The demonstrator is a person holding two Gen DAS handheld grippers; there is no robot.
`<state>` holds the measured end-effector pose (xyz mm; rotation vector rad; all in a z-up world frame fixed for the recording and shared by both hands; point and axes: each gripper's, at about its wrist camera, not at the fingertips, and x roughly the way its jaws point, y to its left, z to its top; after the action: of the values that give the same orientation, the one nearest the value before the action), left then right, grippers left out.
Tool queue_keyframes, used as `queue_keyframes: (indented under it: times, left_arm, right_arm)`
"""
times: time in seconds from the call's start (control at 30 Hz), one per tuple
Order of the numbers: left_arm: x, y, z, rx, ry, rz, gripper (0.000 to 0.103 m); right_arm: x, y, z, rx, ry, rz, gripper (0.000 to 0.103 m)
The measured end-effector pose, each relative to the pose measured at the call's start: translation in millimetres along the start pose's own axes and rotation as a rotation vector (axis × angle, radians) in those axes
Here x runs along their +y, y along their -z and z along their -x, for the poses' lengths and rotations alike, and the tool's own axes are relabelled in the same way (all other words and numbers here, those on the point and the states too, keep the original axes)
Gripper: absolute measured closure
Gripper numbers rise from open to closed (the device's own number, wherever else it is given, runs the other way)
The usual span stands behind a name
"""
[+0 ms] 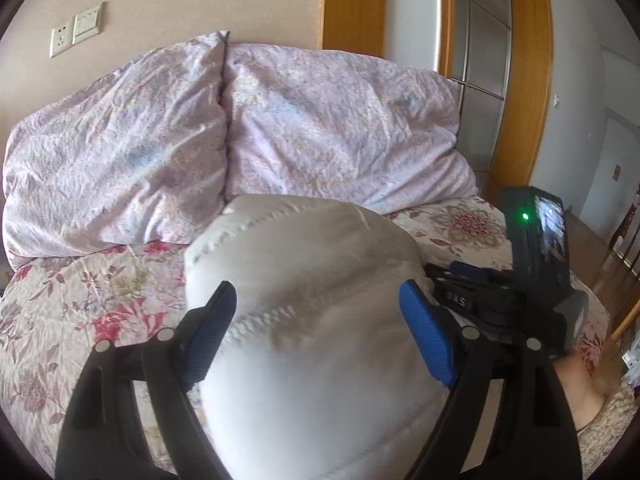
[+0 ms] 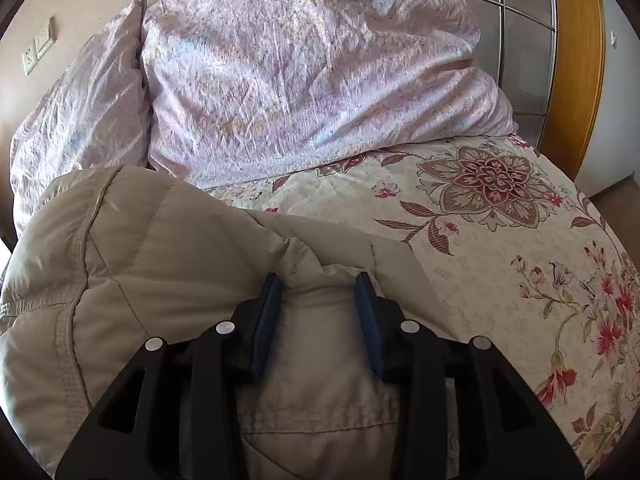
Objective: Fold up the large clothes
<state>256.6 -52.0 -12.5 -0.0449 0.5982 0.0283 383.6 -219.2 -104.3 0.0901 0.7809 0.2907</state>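
Note:
A beige puffer jacket [image 1: 304,272] lies bunched on the floral bedspread [image 1: 80,304]. My left gripper [image 1: 318,312] is open, its blue pads wide apart on either side of the jacket's padded bulk. The right gripper's black body [image 1: 536,264] shows at the jacket's right edge in the left wrist view. In the right wrist view my right gripper [image 2: 318,308] is partly open, with a fold of the jacket [image 2: 160,264] bulging between the pads; I cannot tell if they pinch it.
Two pale purple pillows [image 1: 328,120] lean against the wall at the head of the bed. A wooden door frame [image 1: 524,80] and a glass door stand at the right. The bedspread [image 2: 500,240] lies bare to the jacket's right.

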Motion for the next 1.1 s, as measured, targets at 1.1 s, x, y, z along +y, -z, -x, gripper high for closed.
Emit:
queue_keyframes:
  times: [1.1]
  left_arm:
    - [29.8,9.0,-101.0,0.19,-0.09,-0.029,0.008]
  right_arm:
    - [-0.1,-3.9,-12.7,0.015,0.018,0.009,0.063]
